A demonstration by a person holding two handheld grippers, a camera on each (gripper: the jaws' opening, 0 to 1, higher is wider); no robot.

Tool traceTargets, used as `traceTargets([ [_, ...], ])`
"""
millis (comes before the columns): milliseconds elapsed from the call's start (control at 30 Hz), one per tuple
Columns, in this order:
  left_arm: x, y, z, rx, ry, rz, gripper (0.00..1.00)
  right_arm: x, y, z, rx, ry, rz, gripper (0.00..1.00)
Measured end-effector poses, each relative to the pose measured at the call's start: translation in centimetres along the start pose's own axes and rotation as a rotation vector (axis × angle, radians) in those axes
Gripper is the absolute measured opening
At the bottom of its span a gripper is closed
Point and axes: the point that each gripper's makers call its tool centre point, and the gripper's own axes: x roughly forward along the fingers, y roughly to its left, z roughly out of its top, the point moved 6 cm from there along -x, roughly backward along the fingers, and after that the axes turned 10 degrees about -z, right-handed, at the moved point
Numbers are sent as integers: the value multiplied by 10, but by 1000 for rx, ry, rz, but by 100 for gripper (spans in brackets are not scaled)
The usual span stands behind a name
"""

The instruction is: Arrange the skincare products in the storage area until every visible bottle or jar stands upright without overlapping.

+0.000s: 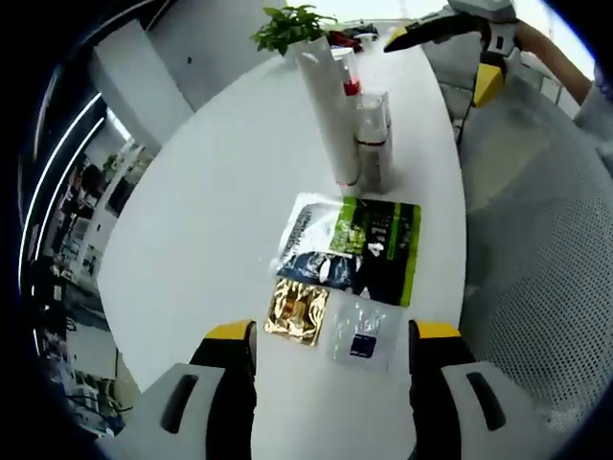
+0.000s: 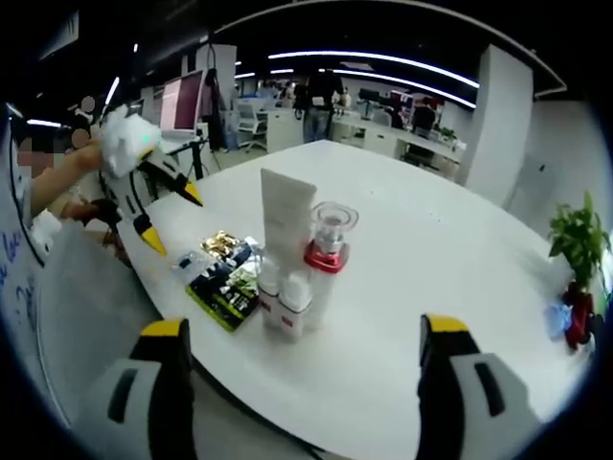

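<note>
In the left gripper view we see our left gripper (image 1: 333,350) with its jaws spread wide and nothing between them, held above the near end of the white table (image 1: 211,201). Just beyond the jaws lie flat sachets: a gold foil sachet (image 1: 298,310), a clear sachet (image 1: 364,333) beside it, and a green-and-black sachet (image 1: 381,244) overlapping a blue-and-white one. Farther along stand a tall white tube (image 1: 330,115) and a clear pump bottle (image 1: 372,144), both upright and close together. A potted plant (image 1: 290,26) sits at the far end.

In the right gripper view our right gripper (image 2: 302,369) is likewise open and empty, facing the white tube and bottle.
</note>
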Motion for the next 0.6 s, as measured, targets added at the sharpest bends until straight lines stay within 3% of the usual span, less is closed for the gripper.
traceTargets([
  [133,-11,-4,7,-55,-82,23,68,1,-1,1,-3,0,0,100],
  [367,-25,-15,12,-91,-166,71,75,1,1,2,-2,-5,3,100],
  [600,-39,-12,5,-206,-227,169,85,1,2,5,4,-25,1,100],
])
